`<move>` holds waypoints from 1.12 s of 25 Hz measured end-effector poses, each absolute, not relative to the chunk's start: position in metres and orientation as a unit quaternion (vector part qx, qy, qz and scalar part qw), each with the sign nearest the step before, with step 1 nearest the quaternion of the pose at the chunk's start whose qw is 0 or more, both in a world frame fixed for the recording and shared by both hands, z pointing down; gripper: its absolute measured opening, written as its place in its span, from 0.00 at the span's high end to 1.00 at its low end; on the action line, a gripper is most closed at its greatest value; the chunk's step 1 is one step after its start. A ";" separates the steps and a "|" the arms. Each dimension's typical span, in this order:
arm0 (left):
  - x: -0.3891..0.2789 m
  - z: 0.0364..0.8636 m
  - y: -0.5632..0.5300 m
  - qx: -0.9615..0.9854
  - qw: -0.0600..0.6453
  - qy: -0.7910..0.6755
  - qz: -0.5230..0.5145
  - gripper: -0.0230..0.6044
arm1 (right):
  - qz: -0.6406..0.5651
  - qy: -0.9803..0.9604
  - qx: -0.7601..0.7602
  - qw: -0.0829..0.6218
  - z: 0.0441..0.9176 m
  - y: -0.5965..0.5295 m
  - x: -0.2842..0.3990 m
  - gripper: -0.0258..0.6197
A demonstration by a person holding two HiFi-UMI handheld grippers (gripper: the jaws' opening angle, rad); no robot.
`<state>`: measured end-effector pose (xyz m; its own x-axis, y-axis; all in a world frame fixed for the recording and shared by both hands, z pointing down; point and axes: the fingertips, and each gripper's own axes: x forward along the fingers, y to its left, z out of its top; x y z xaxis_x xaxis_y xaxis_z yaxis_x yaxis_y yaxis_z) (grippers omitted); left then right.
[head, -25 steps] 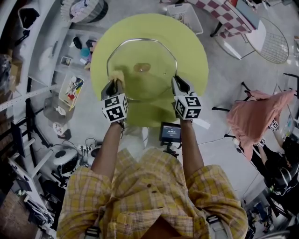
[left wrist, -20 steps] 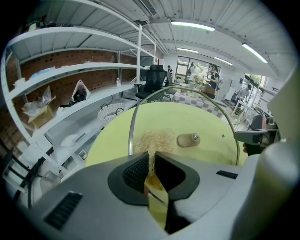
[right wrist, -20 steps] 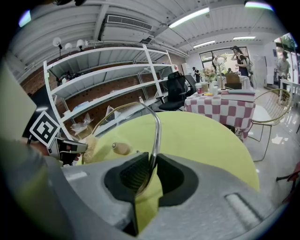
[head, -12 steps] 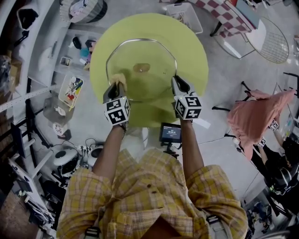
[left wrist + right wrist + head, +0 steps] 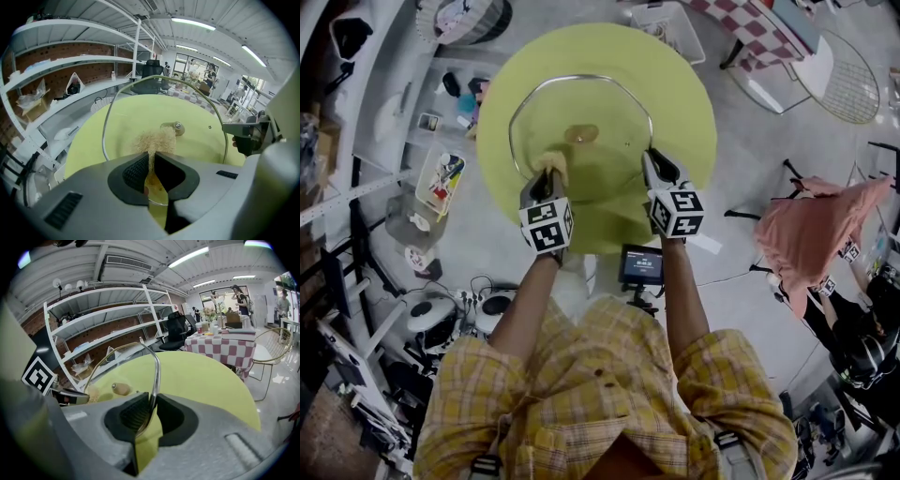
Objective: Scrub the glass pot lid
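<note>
Below, a round yellow-green table (image 5: 686,105) fills the middle of the head view, and everything else is placed against it. Over the table's centre sits the glass pot lid (image 5: 605,111), a wide clear disc with a metal rim. Seen from the gripper views, its far edge rises above the tabletop, so it looks tilted. Whether its near edge touches the table cannot be made out. At the table's near side, towards the person's right, the right gripper (image 5: 654,171) has its jaws clenched on the lid's metal rim, which runs up between the two dark pads. At the table's near side, towards the person's left, the left gripper (image 5: 546,180) reaches in over the lid. Its jaws are clamped tight on a tan fibrous scrubber (image 5: 153,140), whose frayed end sticks out past the fingertips and lies against the glass, on the part of the lid nearest the person. Just beyond the scrubber, above the middle of the table, is the lid's small knob (image 5: 581,135).
</note>
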<state>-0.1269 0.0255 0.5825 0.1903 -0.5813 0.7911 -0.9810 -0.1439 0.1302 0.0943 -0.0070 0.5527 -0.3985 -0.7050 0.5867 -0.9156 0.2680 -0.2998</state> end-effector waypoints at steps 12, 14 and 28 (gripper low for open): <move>-0.099 0.589 0.030 0.698 0.359 -0.546 0.292 0.89 | 0.310 -0.776 0.524 0.165 0.553 -0.007 0.094 0.88; -0.090 0.591 0.032 0.704 0.361 -0.537 0.294 0.89 | 0.311 -0.776 0.524 0.165 0.554 -0.006 0.093 0.88; -0.043 0.595 0.035 0.723 0.376 -0.503 0.287 0.89 | 0.314 -0.777 0.520 0.165 0.555 -0.005 0.089 0.88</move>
<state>-0.0428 0.0346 0.5947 0.3279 -0.5118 0.7941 -0.9440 -0.2105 0.2542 0.0890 -0.0055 0.5548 -0.4053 -0.7039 0.5833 -0.9116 0.2629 -0.3162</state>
